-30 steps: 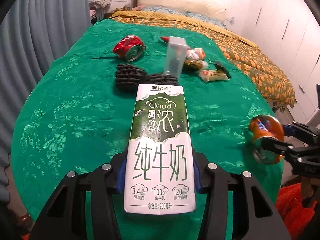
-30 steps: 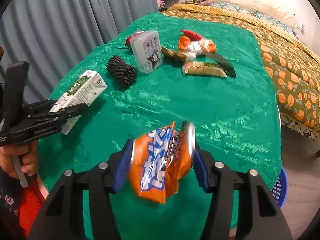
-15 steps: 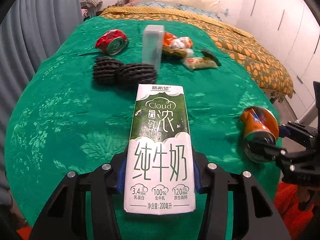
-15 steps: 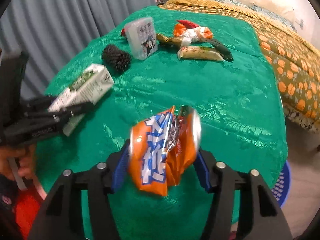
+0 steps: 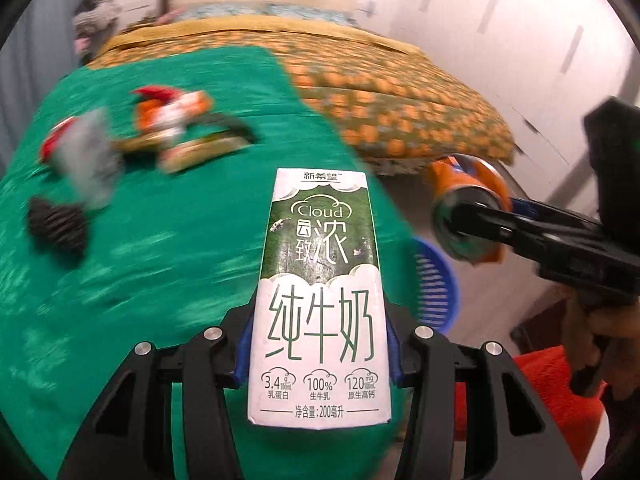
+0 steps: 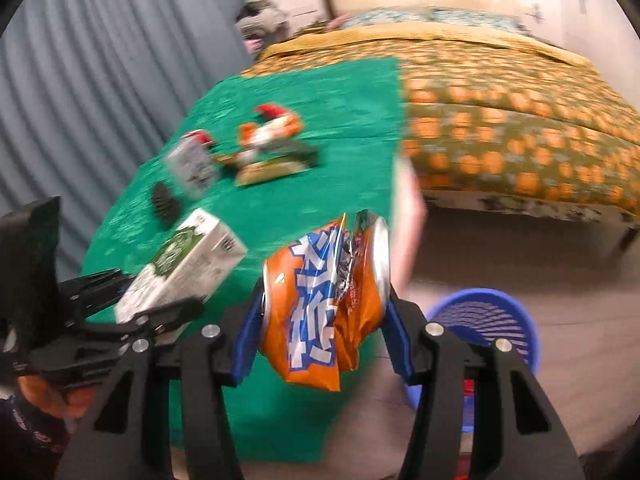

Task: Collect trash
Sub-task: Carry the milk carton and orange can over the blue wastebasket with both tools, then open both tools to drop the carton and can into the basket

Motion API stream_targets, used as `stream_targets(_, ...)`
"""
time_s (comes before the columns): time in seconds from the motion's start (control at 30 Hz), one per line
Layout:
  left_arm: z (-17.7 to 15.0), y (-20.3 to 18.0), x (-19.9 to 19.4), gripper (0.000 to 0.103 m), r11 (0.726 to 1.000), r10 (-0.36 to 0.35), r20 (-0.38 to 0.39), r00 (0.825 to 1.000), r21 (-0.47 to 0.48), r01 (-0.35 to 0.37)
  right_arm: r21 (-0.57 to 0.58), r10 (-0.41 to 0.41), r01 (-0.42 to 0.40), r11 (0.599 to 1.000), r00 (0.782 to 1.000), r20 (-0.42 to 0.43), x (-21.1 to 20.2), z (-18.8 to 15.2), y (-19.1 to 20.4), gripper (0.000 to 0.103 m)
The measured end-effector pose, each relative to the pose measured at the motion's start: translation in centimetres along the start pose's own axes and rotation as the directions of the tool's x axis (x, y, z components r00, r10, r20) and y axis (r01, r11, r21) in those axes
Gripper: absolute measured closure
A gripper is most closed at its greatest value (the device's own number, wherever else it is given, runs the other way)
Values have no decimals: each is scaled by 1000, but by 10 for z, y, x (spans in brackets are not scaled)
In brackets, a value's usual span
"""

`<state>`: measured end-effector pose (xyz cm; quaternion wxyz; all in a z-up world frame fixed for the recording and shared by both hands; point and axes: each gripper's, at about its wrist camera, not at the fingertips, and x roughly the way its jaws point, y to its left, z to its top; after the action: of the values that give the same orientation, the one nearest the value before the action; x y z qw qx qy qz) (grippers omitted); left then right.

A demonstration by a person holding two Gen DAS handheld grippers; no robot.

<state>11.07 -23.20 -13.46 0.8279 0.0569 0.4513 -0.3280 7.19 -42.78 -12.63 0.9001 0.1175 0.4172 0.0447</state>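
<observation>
1. Left wrist view: at far left we see blurred litter on the green bench (image 5: 160, 240) — a dark ridged lump (image 5: 58, 226) and snack wrappers (image 5: 176, 120).
2. In the middle, our left gripper (image 5: 318, 356) has its jaws clamped on the milk carton (image 5: 320, 300), held above the bench edge.
3. Right of it sits the blue basket (image 5: 436, 276) on the floor.
4. Furthest right, our right gripper (image 6: 320, 320) squeezes a crushed orange can (image 6: 324, 304) — beside the bench, near the basket.

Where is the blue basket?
The blue basket sits on the floor beside the green table, low right in the right wrist view, behind the crushed orange can.
</observation>
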Motion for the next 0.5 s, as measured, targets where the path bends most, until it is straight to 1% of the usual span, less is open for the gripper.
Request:
stream_targets(0.1,13,-45,23,54,998,-51,-28,998,47,52,60,-67,67,996,998,-7,-2,-6,-46,50)
stream_targets(0.17,20,-71,41,54,996,-61,-47,997,67,64,102,-101,103,989,995,-24,2,-13,-78,50)
stream_targets(0.27,26,-101,74,54,994,-83,-88,993,60,88,146,-141,147,978,989,-55,13,-23,-117,50)
stream_targets(0.37,25,-124,110,53,993,-103,-132,986,39,109,197,-149,164,967,985,-86,24,-34,-149,49)
stream_targets(0.5,22,-143,152,53,994,-97,-173,980,31,103,263,-141,166,950,984,-112,38,-47,-183,48)
